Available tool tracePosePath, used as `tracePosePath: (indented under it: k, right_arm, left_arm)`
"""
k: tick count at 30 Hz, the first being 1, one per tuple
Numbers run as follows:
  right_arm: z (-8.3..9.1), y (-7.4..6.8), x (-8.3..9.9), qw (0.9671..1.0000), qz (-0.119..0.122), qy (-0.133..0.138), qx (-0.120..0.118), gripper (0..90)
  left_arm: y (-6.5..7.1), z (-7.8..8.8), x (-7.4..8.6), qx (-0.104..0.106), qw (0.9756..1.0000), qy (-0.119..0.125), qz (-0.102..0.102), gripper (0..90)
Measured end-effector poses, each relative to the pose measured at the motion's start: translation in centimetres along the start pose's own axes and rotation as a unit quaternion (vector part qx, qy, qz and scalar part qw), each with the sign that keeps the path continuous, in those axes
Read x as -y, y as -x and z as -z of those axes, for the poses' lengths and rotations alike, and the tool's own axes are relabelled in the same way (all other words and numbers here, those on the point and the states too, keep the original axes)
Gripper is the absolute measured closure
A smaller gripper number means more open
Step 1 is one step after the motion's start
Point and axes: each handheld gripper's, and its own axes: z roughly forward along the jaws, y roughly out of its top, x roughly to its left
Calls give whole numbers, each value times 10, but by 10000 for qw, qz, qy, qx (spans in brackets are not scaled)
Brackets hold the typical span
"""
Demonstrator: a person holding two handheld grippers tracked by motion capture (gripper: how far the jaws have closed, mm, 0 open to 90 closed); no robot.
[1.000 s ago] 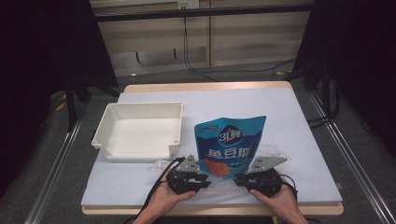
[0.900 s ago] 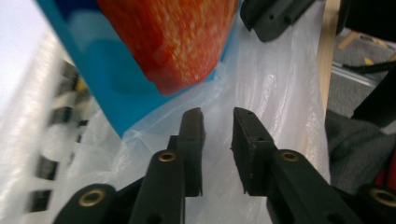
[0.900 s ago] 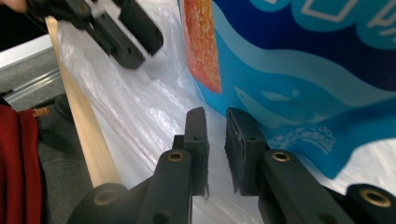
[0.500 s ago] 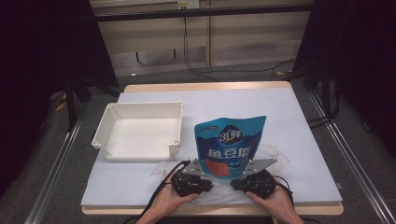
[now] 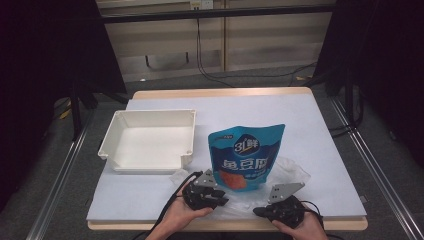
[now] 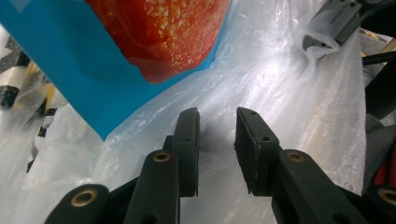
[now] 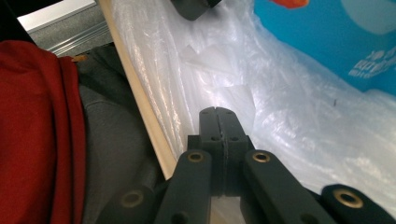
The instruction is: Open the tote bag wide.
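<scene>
I'm working the clear plastic bag (image 5: 290,172) lower centre: left gripper (image 6: 217,140) jaws parted, opening further over film; right gripper (image 7: 218,135) clamped tight, seemingly empty, beside the blue pouch (image 5: 247,155).

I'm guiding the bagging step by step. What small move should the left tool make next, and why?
Probably close the left tool on the clear plastic bag: its jaws stand apart with film between them, while the right tool looks shut by the bag's edge under the blue pouch.

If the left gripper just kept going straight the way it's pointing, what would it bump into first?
Most likely the clear plastic bag right ahead of the left gripper; its jaws stand apart. The blue snack pouch lies off to one side, though depth is hard to judge.
</scene>
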Motion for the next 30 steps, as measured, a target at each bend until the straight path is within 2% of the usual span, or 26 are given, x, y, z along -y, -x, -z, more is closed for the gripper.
tracePosePath:
  k: [3,4,5,8,10,12,13,14,15,16,18,20,22,23,25,26,30]
  right_arm:
    - [2,-2,2,10000,-3,-14,8,900]
    - [2,-2,2,10000,-19,-25,17,900]
    - [2,-2,2,10000,10,-15,13,900]
    - [2,0,2,10000,-21,50,-12,900]
    - [5,1,1,9998,-45,188,27,900]
    - [10,3,0,9990,-144,414,106,874]
    - [13,4,0,9985,-155,498,164,863]
    - [16,4,0,9980,-164,573,219,850]
    - [19,5,0,9972,-210,665,267,837]
    - [22,6,0,9964,-236,762,274,823]
    - [29,7,0,9950,-275,889,375,789]
    - [35,11,1,9928,-368,1059,421,762]
    - [40,14,2,9906,-454,1214,433,727]
    - [42,15,2,9893,-475,1308,441,710]
    - [47,16,1,9865,-519,1484,462,673]
    - [48,16,1,9855,-524,1529,509,652]
    - [50,14,2,9842,-517,1583,599,587]
  left_arm:
    - [2,0,0,-52,10000,8,-33,693]
    - [2,0,0,10,10000,-26,-76,683]
    - [2,1,0,-24,9998,-72,-159,670]
    - [4,3,1,41,9998,-85,-184,669]
    - [5,4,2,49,9999,-81,-138,669]
    - [4,8,2,40,9996,-163,-224,661]
    - [4,10,0,56,9997,-158,-151,649]
    - [4,10,1,59,10000,-17,-72,633]
    - [3,13,-1,23,9999,-77,-131,622]
    - [4,14,-1,14,10000,62,-39,608]
    - [3,19,-3,6,9999,105,-25,554]
    - [2,22,-4,56,9996,290,27,520]
    - [0,28,-4,46,9996,281,18,489]
    - [0,30,-4,92,9989,436,113,479]
    - [-3,36,-4,148,9988,456,119,467]
    - [-4,38,-5,154,9982,553,166,465]
    - [-7,51,-8,102,9974,712,97,459]
